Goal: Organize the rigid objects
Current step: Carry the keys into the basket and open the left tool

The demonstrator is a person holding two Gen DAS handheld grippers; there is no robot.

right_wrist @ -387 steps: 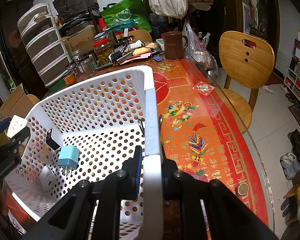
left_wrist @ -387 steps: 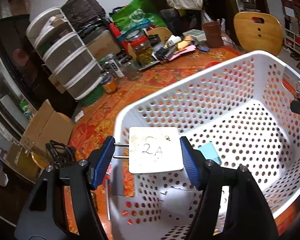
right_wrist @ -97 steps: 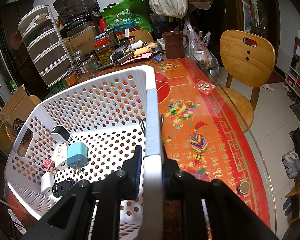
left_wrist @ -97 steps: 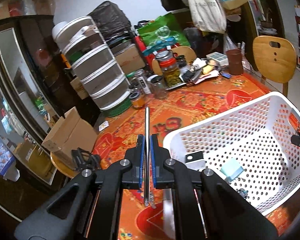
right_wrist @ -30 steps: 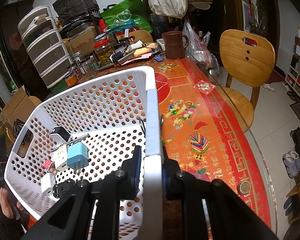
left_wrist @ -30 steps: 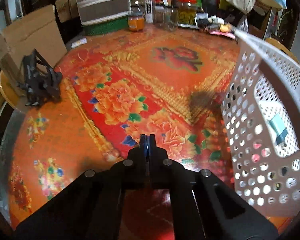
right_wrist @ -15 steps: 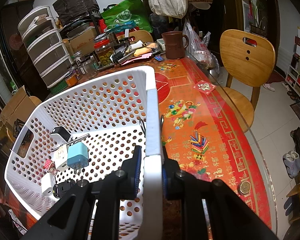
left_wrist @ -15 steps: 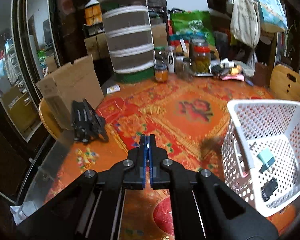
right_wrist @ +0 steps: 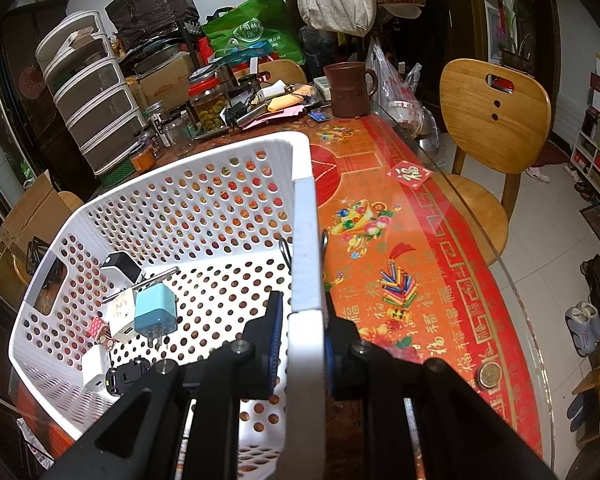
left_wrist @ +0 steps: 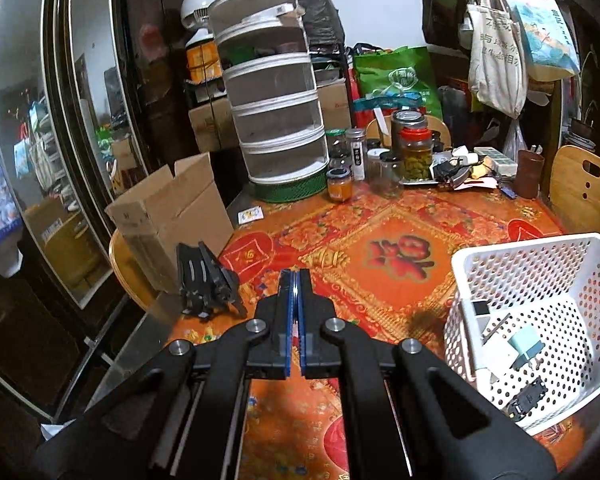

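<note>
The bench (left_wrist: 400, 240), spread with a red and orange patterned cloth, fills the middle of both views. On it stands the white perforated basket (right_wrist: 188, 184), at the lower right of the left wrist view and across the left and centre of the right wrist view. The right claw (right_wrist: 300, 332) is clamped on the basket's near rim, one finger inside the wall and one outside. The left claw (left_wrist: 296, 312) sits at lower centre of its frame, pressed closed with nothing between its fingers, above the cloth and well left of the basket. Inside the basket, toward its lower left in the right wrist view, lie a blue charger (right_wrist: 156, 308), white plugs (right_wrist: 94, 364) and a small black piece (right_wrist: 126, 376).
</note>
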